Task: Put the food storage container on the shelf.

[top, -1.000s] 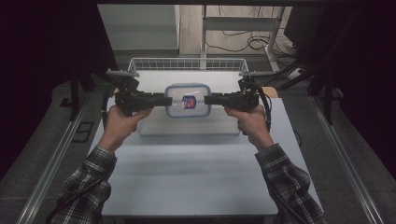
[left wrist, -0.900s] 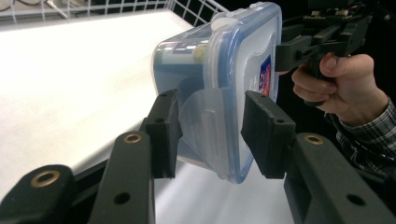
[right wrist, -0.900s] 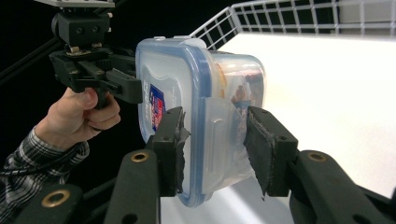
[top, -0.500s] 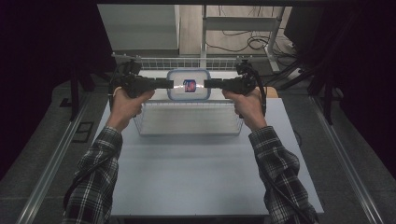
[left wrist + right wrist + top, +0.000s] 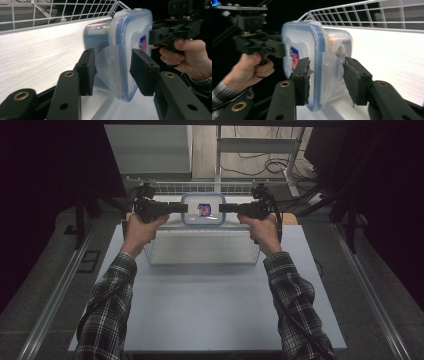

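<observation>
Both arms outstretched, the left gripper (image 5: 184, 208) and right gripper (image 5: 223, 208) clamp the container (image 5: 202, 209) (level) between them.

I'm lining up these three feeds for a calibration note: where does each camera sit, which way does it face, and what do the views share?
High view: above the person's side, looking forward and down on the white table; both plaid-sleeved forearms show.
Left gripper view: rides the left gripper, looking along its black jaws at the clear plastic blue-rimmed lidded box; the other hand shows beyond.
Right gripper view: rides the right gripper, facing the opposite way.
Shared: the box and the white wire basket.
</observation>
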Demonstrator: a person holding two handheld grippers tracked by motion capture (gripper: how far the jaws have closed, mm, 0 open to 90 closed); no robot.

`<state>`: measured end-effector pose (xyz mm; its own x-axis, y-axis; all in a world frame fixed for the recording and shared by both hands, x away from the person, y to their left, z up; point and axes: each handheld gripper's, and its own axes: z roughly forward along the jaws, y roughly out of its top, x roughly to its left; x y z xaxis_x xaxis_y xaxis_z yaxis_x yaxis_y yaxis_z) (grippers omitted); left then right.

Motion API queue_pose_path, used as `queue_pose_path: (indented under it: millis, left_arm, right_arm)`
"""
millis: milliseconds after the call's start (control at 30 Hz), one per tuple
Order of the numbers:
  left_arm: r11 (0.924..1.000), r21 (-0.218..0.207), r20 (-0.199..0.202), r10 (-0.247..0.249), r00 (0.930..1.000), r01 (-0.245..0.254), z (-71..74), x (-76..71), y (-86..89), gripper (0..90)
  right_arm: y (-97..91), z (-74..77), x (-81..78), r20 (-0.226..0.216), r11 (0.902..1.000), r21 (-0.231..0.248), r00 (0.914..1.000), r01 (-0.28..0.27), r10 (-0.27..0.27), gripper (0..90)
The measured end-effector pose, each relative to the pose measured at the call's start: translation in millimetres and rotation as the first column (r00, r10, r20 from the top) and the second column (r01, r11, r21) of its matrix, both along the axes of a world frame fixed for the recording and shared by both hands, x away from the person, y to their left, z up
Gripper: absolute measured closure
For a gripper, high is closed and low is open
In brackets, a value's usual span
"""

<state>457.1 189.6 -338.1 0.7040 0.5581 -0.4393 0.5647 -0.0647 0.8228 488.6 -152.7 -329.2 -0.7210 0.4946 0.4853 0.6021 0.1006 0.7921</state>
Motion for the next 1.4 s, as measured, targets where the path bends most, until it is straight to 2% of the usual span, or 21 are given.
queue_pose_path:
  millis: [33,67,100,233,333,433,500,600,667,767,900,1000,1067,1133,1233,1333,1400]
  left_arm:
    - [0.9997,0.024,0.002,0.004,1.0,-0.004,0.8,0.1,-1.8,54.2]
    - [0.9994,0.035,-0.001,0.005,1.0,-0.005,1.0,0.6,-3.5,52.7]
    - [0.9993,0.037,-0.004,0.008,1.0,-0.008,1.1,1.2,-4.0,51.8]
    - [0.9991,0.041,-0.008,0.016,0.9998,-0.016,1.4,4.3,-3.2,51.8]
    - [0.9971,0.068,-0.006,0.034,0.9994,-0.033,3.6,5.9,-4.4,50.4]
    - [0.989,0.134,0.014,0.063,0.9979,-0.064,6.3,6.8,-7.8,44.5]
    - [0.9848,0.155,0.025,0.075,0.9968,-0.078,7.8,7.4,-9.6,40.5]
    - [0.9795,0.169,0.038,0.104,0.9938,-0.109,9.6,7.8,-10.3,40.8]
    - [0.9778,0.169,0.041,0.119,0.992,-0.124,9.7,8.1,-10.4,41.4]
    - [0.9799,0.155,0.036,0.122,0.9919,-0.126,9.3,8.4,-10.3,44.7]
    - [0.974,0.167,0.048,0.148,0.9879,-0.154,9.9,7.8,-11.3,43.1]
    - [0.9711,0.171,0.08,0.155,0.9847,-0.167,10.1,3.0,-10.1,38.9]
    - [0.9738,0.152,0.098,0.155,0.983,-0.169,9.1,-1.1,-9.5,33.1]
    - [0.9719,0.158,0.123,0.156,0.98,-0.175,8.4,-5.3,-9.2,26.9]
    - [0.9786,0.138,0.136,0.134,0.9816,-0.153,6.0,-12.3,-9.9,19.8]
    - [0.9782,0.148,0.155,0.122,0.9802,-0.146,3.3,-19.2,-13.0,12.5]
    - [0.9795,0.147,0.165,0.114,0.9797,-0.138,0.3,-24.1,-14.8,9.6]
  right_arm:
    - [1.0,0.5,-0.3,0.009,0.9999,-0.016,1.0,0.003,-0.003,59.7]
    - [2.7,0.7,-0.4,0.015,0.9995,-0.03,0.9999,0.005,-0.005,58.5]
    - [4.7,0.6,-0.4,0.021,0.9987,-0.049,0.9997,0.015,-0.014,57.4]
    - [6.8,1.5,-0.2,0.023,0.9974,-0.065,0.9993,0.03,-0.028,58.2]
    - [8.8,2.1,-1.2,0.036,0.9938,-0.104,0.9987,0.038,-0.035,59.2]
    - [9.8,1.7,-1.5,0.04,0.9917,-0.116,0.9979,0.055,-0.051,59.0]
    - [9.8,2.5,-1.4,0.041,0.9923,-0.11,0.9977,0.058,-0.053,60.0]
    - [11.5,5.4,-2.5,0.055,0.99,-0.122,0.9965,0.07,-0.064,60.0]
    - [12.8,7.2,-3.1,0.065,0.9883,-0.129,0.9953,0.08,-0.072,60.1]
    - [15.2,9.2,-3.1,0.074,0.9859,-0.133,0.993,0.101,-0.092,60.0]
    - [20.0,10.6,-3.7,0.092,0.981,-0.146,0.9891,0.127,-0.115,58.8]
    - [22.2,12.0,-7.2,0.125,0.9759,-0.167,0.9848,0.141,-0.121,53.1]
    - [22.2,13.0,-11.3,0.158,0.9726,-0.178,0.9799,0.15,-0.122,47.2]
    - [21.7,13.3,-14.6,0.176,0.9745,-0.17,0.9776,0.147,-0.116,40.1]
    - [24.7,10.1,-21.1,0.218,0.9752,-0.175,0.9712,0.136,-0.096,24.1]
    - [30.5,3.5,-28.4,0.254,0.9657,-0.216,0.9633,0.144,-0.087,14.2]
    - [33.2,-0.8,-31.6,0.263,0.9614,-0.234,0.9615,0.145,-0.082,10.0]
